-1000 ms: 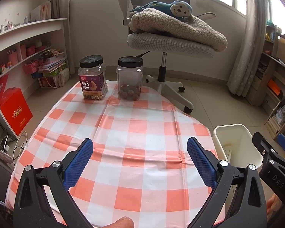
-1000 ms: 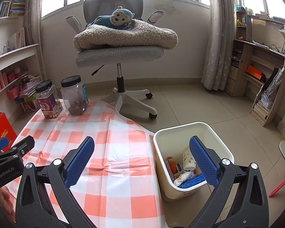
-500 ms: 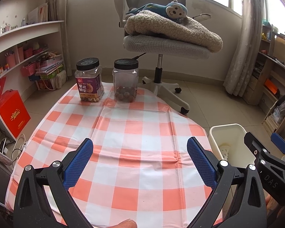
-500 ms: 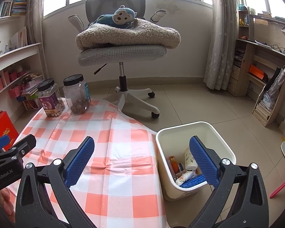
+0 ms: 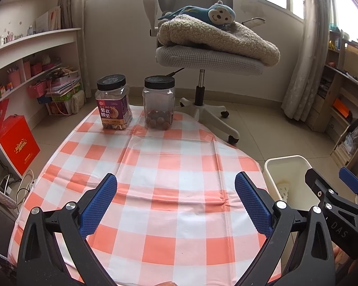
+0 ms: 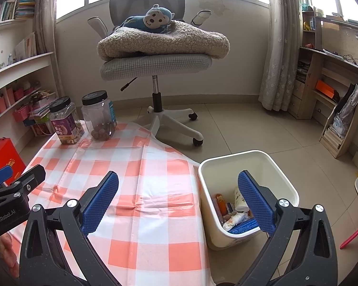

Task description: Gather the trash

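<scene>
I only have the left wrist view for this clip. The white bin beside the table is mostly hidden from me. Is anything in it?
Observer: Yes. The right wrist view shows the bin holding a paper cup, an orange packet and a blue box.
Operator: Is the right gripper carrying anything?
Observer: No. The right gripper is open and empty, with one finger over the bin.
Operator: Anything on the floor past the bin?
Observer: Red sticks at the right edge.

The tablecloth [image 5: 155, 166] looks like glossy, creased plastic sheeting. On it, two clear plastic jars [image 5: 158, 106] carry matt black lids; beside it, the bin [image 6: 245, 166] seems smooth plastic, and the blanket [image 6: 164, 40] on the chair beyond is rough fleece.
</scene>
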`<state>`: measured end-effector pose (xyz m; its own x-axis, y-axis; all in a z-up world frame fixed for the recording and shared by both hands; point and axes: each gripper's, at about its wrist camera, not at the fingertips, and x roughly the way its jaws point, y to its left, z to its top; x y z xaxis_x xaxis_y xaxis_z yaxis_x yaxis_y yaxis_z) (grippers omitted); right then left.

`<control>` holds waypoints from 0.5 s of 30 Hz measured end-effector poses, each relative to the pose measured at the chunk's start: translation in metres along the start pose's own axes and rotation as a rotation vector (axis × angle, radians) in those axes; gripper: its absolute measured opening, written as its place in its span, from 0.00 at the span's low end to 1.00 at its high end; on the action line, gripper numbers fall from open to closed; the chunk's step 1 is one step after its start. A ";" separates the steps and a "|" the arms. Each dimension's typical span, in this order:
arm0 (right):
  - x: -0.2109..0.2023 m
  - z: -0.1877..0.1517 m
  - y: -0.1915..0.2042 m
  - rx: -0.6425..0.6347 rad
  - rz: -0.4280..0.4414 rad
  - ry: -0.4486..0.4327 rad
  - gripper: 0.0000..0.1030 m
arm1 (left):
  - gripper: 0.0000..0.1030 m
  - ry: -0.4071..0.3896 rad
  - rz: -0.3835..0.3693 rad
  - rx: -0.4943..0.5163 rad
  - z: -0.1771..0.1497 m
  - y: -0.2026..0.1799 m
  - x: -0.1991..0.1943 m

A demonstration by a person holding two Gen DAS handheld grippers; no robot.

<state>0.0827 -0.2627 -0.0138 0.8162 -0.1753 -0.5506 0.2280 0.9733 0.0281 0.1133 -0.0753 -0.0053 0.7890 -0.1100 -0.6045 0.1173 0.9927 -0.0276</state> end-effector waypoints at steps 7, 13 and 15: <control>0.000 0.000 0.000 0.003 0.001 0.003 0.93 | 0.93 -0.008 0.003 -0.007 -0.001 0.002 0.000; -0.001 0.000 0.000 0.000 0.002 0.002 0.93 | 0.92 -0.022 -0.015 0.007 -0.002 0.000 -0.001; -0.001 0.000 0.000 0.000 0.002 0.001 0.93 | 0.91 -0.024 -0.020 0.011 -0.002 -0.001 -0.001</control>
<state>0.0823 -0.2626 -0.0133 0.8162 -0.1735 -0.5511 0.2263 0.9736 0.0286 0.1114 -0.0760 -0.0063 0.8007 -0.1309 -0.5846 0.1398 0.9897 -0.0302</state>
